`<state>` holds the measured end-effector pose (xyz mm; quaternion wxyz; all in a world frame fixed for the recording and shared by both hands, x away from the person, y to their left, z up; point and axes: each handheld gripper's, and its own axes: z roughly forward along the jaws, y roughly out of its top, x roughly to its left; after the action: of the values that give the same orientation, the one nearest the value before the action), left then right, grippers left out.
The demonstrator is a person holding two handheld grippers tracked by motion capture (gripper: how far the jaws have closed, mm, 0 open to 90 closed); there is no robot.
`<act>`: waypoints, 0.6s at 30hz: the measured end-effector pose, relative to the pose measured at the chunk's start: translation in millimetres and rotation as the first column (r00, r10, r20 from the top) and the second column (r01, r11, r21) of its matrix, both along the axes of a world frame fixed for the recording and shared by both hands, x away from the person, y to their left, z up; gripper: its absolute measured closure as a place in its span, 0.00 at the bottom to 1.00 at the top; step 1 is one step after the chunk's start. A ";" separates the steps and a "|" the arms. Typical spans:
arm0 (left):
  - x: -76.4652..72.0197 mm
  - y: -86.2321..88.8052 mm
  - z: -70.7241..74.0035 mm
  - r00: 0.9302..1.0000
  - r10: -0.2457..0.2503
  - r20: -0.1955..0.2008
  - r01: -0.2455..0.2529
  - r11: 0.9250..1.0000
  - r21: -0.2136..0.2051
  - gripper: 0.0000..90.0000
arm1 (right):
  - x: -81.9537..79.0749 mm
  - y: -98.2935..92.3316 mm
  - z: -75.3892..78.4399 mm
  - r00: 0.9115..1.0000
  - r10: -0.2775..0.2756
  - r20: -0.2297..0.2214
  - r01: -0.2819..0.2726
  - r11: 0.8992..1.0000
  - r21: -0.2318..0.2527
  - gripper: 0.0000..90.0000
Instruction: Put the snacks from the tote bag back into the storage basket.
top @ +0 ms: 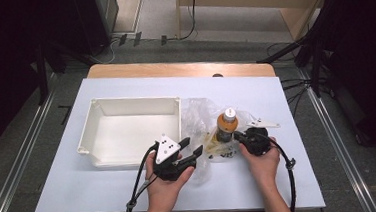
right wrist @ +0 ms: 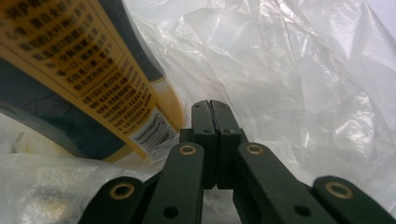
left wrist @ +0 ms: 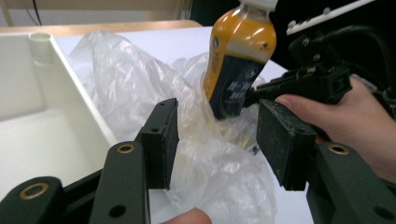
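While the left gripper (left wrist: 215, 140) hangs with its jaws apart and nothing between them above the crumpled clear plastic bag (left wrist: 140, 88), the right gripper (right wrist: 215, 122), jaws pressed together, seems to pinch the film just beside the orange drink bottle with a white cap (top: 226, 125). That bottle stands tilted in the bag, right of the white plastic tray (top: 95, 105); a tug on the film could topple it.

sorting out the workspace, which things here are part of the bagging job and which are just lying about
In the job:
- bottle of orange drink, standing in the bag
- clear plastic bag around it
- right hand-held gripper, shut at the bag beside the bottle
- left hand-held gripper, open near the bag

Lying about:
- white tray, nothing in it
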<state>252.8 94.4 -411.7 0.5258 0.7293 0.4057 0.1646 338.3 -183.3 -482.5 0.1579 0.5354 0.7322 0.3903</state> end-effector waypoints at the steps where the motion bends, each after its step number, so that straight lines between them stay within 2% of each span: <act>1: 1.7 -2.9 1.6 1.000 -0.006 0.003 0.006 1.000 0.008 0.56 | 0.0 0.0 0.0 1.000 0.000 0.000 0.000 1.000 0.000 1.00; 3: 7.0 -10.7 3.5 1.000 -0.021 -0.001 0.021 1.000 0.021 0.64 | -0.6 0.6 -0.4 1.000 0.005 0.002 -0.005 1.000 -0.005 1.00; 4: 10.6 -14.7 3.5 1.000 -0.025 -0.014 0.026 0.999 0.020 0.64 | -0.6 0.6 -0.4 1.000 0.005 0.002 -0.005 1.000 -0.005 1.00; 5: 13.9 -18.3 3.0 0.999 -0.028 -0.024 0.028 0.999 0.019 0.69 | -1.4 1.3 -0.9 1.000 0.006 0.004 -0.005 1.000 -0.005 1.00; 6: 16.8 -22.1 1.7 0.999 -0.023 -0.028 0.024 0.999 0.022 0.70 | -1.7 1.2 -1.1 1.000 0.008 0.007 -0.008 1.000 -0.007 1.00; 7: 22.4 -30.3 -3.9 0.999 0.002 -0.036 -0.001 1.000 0.027 0.70 | -2.0 1.4 -1.3 1.000 0.009 0.009 -0.008 1.000 -0.011 1.00; 8: 22.4 -30.3 -3.9 0.999 0.002 -0.036 -0.001 1.000 0.027 0.70 | -2.0 1.4 -1.3 1.000 0.009 0.009 -0.008 1.000 -0.011 1.00; 10: 26.9 -37.9 -10.6 0.999 0.032 -0.043 -0.029 0.998 0.061 0.71 | -2.5 1.8 -1.5 1.000 0.012 0.009 -0.012 1.000 -0.014 1.00; 11: 31.0 -45.4 -19.4 0.997 0.066 -0.038 -0.061 0.992 0.111 0.76 | -2.9 1.8 -1.6 1.000 0.015 0.010 -0.014 1.000 -0.013 1.00; 12: 31.0 -45.4 -19.4 0.997 0.066 -0.038 -0.061 0.992 0.111 0.80 | -3.1 1.8 -1.7 1.000 0.017 0.012 -0.017 1.000 -0.013 1.00; 13: 32.4 -47.5 -23.1 0.996 0.076 -0.036 -0.071 0.988 0.136 0.80 | -3.1 1.8 -1.7 1.000 0.017 0.012 -0.017 1.000 -0.013 1.00; 14: 34.0 -48.2 -26.6 0.996 0.082 -0.041 -0.075 0.986 0.150 0.87 | -3.3 1.6 -2.0 1.000 0.024 0.017 -0.024 1.000 -0.016 1.00; 15: 35.2 -48.7 -30.1 0.995 0.089 -0.049 -0.080 0.984 0.161 0.87 | -3.3 1.6 -2.0 1.000 0.024 0.017 -0.024 1.000 -0.016 1.00; 16: 36.1 -49.2 -33.3 0.995 0.087 -0.055 -0.076 0.981 0.176 0.96 | -3.5 1.4 -1.9 0.999 0.026 0.018 -0.025 1.000 -0.015 1.00; 18: 36.4 -49.5 -38.7 0.995 0.087 -0.056 -0.073 0.976 0.207 0.99 | -3.6 1.4 -1.9 0.999 0.026 0.020 -0.026 1.000 -0.015 1.00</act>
<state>289.2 44.9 -450.4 0.4274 0.7676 0.4325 0.2027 334.6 -181.9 -484.4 0.1643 0.5207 0.7403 0.3923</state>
